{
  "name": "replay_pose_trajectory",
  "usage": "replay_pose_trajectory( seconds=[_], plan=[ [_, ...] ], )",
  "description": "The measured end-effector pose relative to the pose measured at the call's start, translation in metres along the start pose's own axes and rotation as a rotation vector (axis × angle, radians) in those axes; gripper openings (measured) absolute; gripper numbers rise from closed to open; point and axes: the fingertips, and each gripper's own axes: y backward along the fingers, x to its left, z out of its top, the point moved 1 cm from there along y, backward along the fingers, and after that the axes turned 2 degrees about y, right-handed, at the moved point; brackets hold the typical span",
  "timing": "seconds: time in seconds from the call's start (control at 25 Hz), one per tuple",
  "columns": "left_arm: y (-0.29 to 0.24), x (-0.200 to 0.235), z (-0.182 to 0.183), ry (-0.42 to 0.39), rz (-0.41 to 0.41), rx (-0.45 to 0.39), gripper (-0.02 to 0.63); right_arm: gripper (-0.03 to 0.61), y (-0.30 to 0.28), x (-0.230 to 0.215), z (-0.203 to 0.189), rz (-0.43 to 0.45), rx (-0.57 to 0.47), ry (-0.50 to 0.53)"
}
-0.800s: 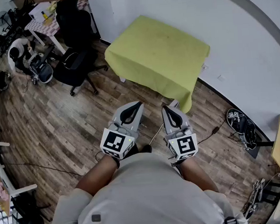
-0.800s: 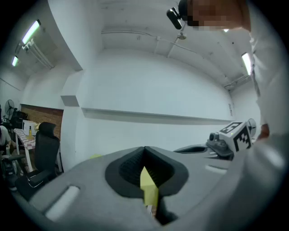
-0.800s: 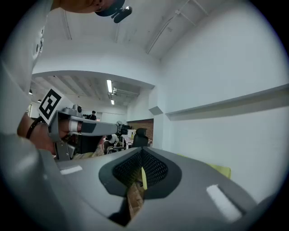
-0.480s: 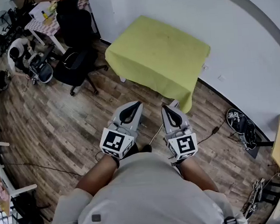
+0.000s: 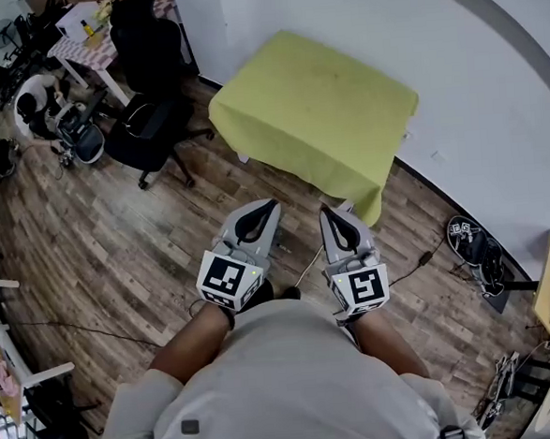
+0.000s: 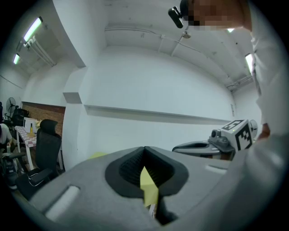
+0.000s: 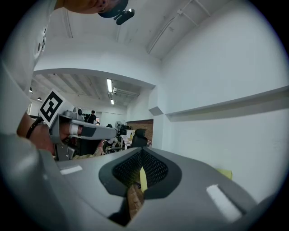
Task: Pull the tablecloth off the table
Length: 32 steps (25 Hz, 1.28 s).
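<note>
A yellow-green tablecloth [image 5: 314, 108] covers a small table against the white wall, its edges hanging down on all visible sides. My left gripper [image 5: 263, 205] and right gripper [image 5: 327, 210] are held close to my body above the wooden floor, short of the cloth's near corner and not touching it. Both are shut with nothing held. In the left gripper view a sliver of the yellow cloth [image 6: 148, 187] shows through the gap below the shut jaws. The right gripper view shows a similar thin strip of the cloth [image 7: 142, 178].
Black office chairs [image 5: 151, 119] stand left of the table. Behind them are a desk with a checked cover [image 5: 89, 48] and a seated person [image 5: 31, 95]. A pair of shoes [image 5: 472, 242] and a floor cable [image 5: 418, 255] lie at right by the wall.
The head view has shifted slightly, so the table sits a little lower and to the right. Both grippers stay shut in the same place.
</note>
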Motion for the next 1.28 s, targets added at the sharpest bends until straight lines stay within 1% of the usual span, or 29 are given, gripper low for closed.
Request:
replay_pose_trajectory(
  seconds=[0.24,0.52,0.84,1.04,1.28],
  plan=[
    [-0.018,0.039,-0.002,0.013,0.005,0.010,0.003,0.011,-0.039,-0.008,-0.009,0.009,0.004,-0.018],
    [-0.049,0.113,0.000,0.025,-0.022,0.019,0.003,0.011,-0.125,-0.012,-0.008,0.019,0.023,-0.018],
    [-0.075,0.186,0.021,0.004,-0.084,0.027,0.003,0.011,-0.197,-0.019,0.003,-0.036,0.039,-0.026],
    [-0.104,0.210,0.026,0.006,-0.103,0.030,0.003,0.011,-0.225,-0.038,0.003,-0.046,0.052,-0.029],
    [-0.163,0.218,0.022,0.007,-0.118,0.048,0.003,0.012,-0.248,-0.089,-0.001,-0.067,0.055,-0.031]
  ],
)
